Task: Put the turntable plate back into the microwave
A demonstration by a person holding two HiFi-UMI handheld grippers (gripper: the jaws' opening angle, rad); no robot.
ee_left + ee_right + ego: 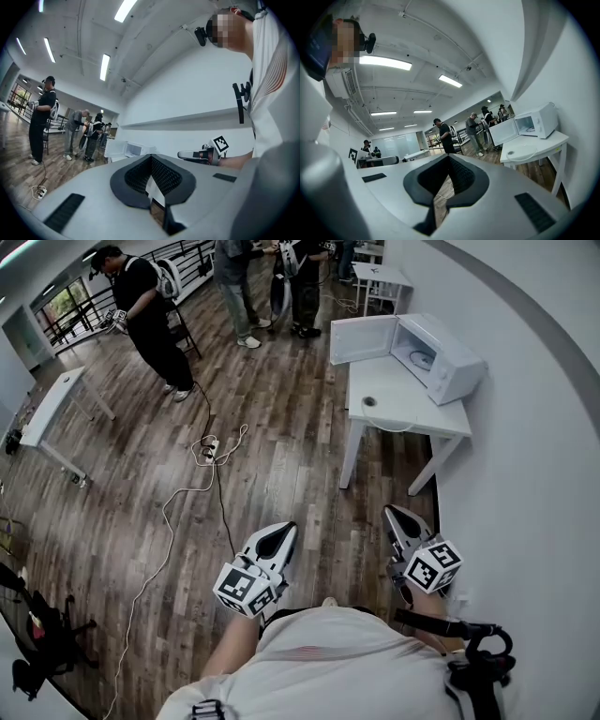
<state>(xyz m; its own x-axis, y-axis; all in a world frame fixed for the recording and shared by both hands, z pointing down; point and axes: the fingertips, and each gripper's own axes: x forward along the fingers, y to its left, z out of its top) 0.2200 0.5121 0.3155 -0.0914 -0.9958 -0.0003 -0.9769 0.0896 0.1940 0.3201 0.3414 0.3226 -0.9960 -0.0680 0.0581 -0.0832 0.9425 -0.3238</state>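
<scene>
Our left gripper point(281, 532) and right gripper point(395, 515) are held level in front of our body. Each has its jaws together with nothing between them.

The task has not begun, in our judgement. The turntable plate point(521, 152), clear glass, lies flat on the white table point(441, 418), well apart from us at about one o'clock. Behind it, at the table's far end, stands the microwave point(450, 367). Its door point(361, 339) is swung open toward ten o'clock, past the table's edge. Something round shows inside the cavity, and we cannot tell what it is. What is left is to walk up, grasp the plate, lift it, slide it in and seat it.

For room to move, bare wood floor runs from us to the table's near edge at twelve o'clock. The wall point(534, 484) hems us in at three o'clock. A cable point(169, 521) and power strip point(208, 450) trail across the floor at ten o'clock. Other people stand well beyond, at eleven o'clock. The open door is the edge to mind.
</scene>
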